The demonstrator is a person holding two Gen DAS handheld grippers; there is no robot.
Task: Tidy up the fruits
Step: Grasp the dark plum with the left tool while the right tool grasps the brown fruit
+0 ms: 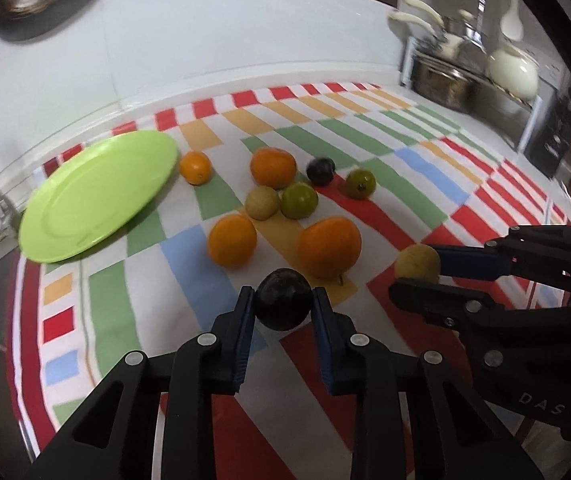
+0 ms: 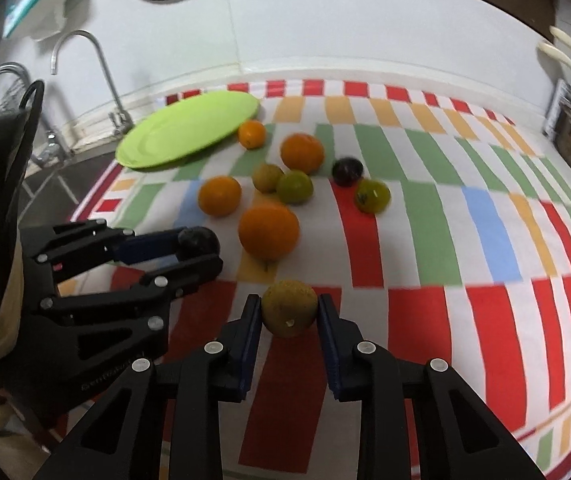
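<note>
The left gripper [image 1: 283, 300] is clamping a dark plum [image 1: 283, 299]; the right gripper [image 2: 289, 308] is clamping a yellow-green fruit [image 2: 289, 308]. The green plate [image 1: 97, 196] is lying at ten o'clock on the striped surface [image 1: 425, 168]. Only the right wrist view is showing a faucet [image 2: 97, 68].

A bench covered by a striped cloth [image 1: 425, 168] in red, green, orange, blue and white. On the cloth lie a lime-green plate [image 1: 97, 196], four oranges [image 1: 329, 247], two green tomatoes [image 1: 299, 200], a dark plum [image 1: 320, 171] and a small yellowish fruit [image 1: 262, 203].
</note>
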